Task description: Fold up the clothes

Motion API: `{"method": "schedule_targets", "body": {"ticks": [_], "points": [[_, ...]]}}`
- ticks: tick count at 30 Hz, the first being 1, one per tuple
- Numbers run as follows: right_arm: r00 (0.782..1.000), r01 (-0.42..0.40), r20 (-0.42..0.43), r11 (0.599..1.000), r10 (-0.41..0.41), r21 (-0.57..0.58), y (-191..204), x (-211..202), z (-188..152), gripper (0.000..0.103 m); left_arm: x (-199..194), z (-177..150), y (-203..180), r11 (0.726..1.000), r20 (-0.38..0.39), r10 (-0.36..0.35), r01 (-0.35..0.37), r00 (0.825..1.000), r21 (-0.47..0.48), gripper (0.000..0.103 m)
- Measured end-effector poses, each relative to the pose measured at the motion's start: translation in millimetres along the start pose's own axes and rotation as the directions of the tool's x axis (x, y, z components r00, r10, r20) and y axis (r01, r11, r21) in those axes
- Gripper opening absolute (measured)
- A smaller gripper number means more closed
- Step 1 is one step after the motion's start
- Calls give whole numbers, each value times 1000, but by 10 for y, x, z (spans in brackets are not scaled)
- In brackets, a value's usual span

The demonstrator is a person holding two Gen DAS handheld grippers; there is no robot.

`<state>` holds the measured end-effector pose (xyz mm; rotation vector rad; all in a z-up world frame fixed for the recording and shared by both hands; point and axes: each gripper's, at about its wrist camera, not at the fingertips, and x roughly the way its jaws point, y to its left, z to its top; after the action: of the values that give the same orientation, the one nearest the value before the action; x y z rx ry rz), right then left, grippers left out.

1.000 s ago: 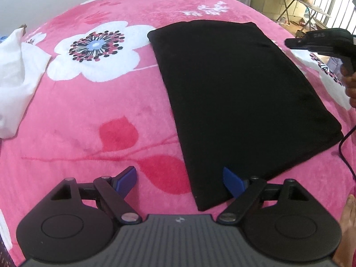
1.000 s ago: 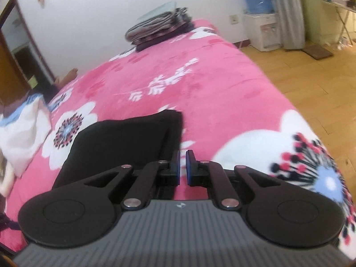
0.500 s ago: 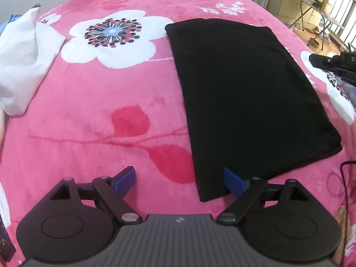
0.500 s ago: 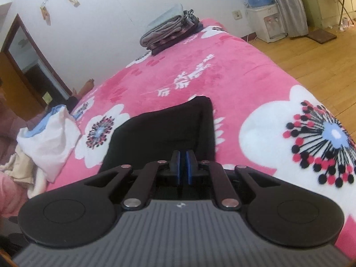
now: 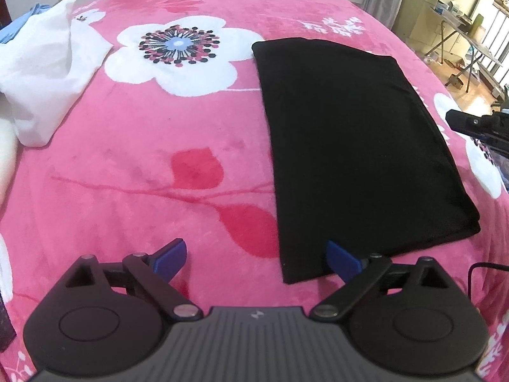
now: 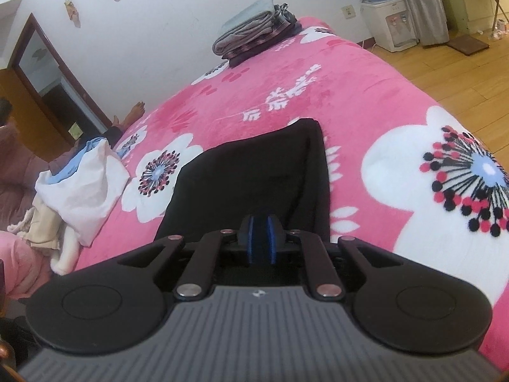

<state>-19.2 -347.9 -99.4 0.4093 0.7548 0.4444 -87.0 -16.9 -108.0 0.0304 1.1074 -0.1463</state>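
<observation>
A folded black garment lies flat as a long rectangle on the pink flowered blanket. It also shows in the right wrist view. My left gripper is open and empty, just above the blanket at the garment's near left corner, with its right finger over the black cloth. My right gripper is shut with nothing between its blue pads, hovering over the garment's near end. It shows from the side in the left wrist view, beside the garment's right edge.
A crumpled white cloth lies at the left edge of the bed, over more loose clothes. A stack of folded clothes sits at the far end by the wall. Wooden floor lies beyond the bed's right edge.
The right gripper has closed its small gap fully and moved back over the garment's near end. The left gripper stays open; its view has shifted so the garment sits further right.
</observation>
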Motion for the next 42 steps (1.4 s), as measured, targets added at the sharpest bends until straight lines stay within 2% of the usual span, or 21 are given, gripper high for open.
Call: {"method": "schedule_targets", "body": {"ticks": [3,22,42], "points": [[1000,7,-1,1000,-7,5,2,-10,0,17,-29,-7,-20,1000,13,-8,8,1000,11,98],[1000,11,-11,1000,-11,18,32,-60,-72,22,-85,-4,-7,1000,20,3,-3,1000,-2,99],[1000,9,-17,1000,-8,25,47,-78,-97,25,-112,4,-35,995,46,94,-96,995,38,99]]}}
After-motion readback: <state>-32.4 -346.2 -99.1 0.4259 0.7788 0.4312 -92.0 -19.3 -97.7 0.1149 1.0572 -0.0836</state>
